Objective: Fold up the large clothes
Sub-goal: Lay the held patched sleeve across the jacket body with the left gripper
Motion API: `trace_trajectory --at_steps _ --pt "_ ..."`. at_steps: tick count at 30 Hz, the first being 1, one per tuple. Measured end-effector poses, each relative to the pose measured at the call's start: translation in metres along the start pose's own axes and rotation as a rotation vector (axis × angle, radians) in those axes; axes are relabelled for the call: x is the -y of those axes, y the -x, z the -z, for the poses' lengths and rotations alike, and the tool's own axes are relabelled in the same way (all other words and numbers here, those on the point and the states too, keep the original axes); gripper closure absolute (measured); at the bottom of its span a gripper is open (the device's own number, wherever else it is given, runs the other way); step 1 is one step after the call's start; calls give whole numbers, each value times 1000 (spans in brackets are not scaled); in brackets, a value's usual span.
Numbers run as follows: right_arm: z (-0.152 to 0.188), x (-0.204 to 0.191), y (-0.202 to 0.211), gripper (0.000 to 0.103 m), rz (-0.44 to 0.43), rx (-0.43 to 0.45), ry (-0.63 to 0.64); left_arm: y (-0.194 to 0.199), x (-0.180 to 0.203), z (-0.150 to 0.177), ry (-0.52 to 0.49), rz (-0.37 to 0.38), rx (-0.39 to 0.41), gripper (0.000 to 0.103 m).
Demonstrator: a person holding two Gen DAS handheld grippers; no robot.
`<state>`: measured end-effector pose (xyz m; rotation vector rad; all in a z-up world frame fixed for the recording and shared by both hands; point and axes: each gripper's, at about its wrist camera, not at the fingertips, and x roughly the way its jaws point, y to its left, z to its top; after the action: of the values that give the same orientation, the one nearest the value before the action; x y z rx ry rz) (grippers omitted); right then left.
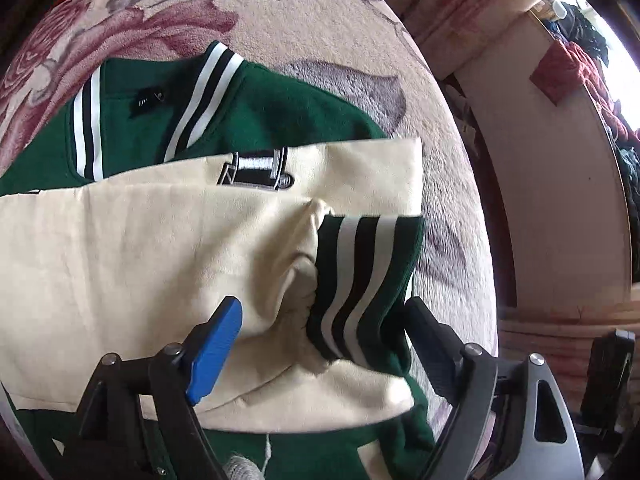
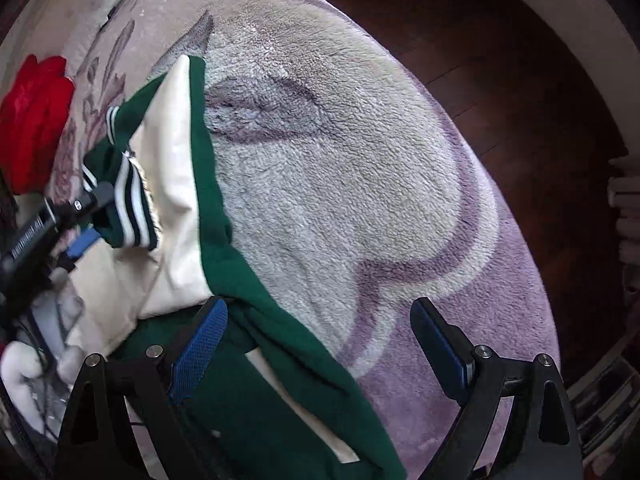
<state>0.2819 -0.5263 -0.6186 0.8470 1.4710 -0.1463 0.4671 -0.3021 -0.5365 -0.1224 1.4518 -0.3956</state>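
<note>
The green jacket [image 1: 280, 108] with cream sleeves is lying on the floral blanket [image 1: 280, 12], one sleeve folded across its chest, and you are holding your left claw [image 1: 324, 344] wide around its striped cuff [image 1: 360, 280], pads apparently not pressing, your right claw [image 2: 320, 344] gaping empty over the hem.

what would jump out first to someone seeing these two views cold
A green and cream varsity jacket lies on a plush floral blanket, a cream sleeve folded across its front. The sleeve's striped cuff sits between the open jaws of the left gripper. A bright red cloth lies at the blanket's far left.
</note>
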Motion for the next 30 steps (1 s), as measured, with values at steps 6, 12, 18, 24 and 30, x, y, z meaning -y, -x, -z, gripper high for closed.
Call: trace_trajectory --at_steps 6,12,18,24,30 --pt "-28 -28 -9 9 -204 -11 -47 51 -69 32 1 -102 27 19" --pt "-51 -131 -63 9 -285 -80 65 78 -195 51 230 -314 70 19" --pt "-71 -195 -97 97 -45 -21 232 58 -291 80 426 -406 55 18" --pt "-92 -219 -100 90 22 -149 237 68 -286 73 365 -405 52 17" --pt "-95 -279 -69 37 -21 -76 266 71 -261 -13 202 -395 64 17"
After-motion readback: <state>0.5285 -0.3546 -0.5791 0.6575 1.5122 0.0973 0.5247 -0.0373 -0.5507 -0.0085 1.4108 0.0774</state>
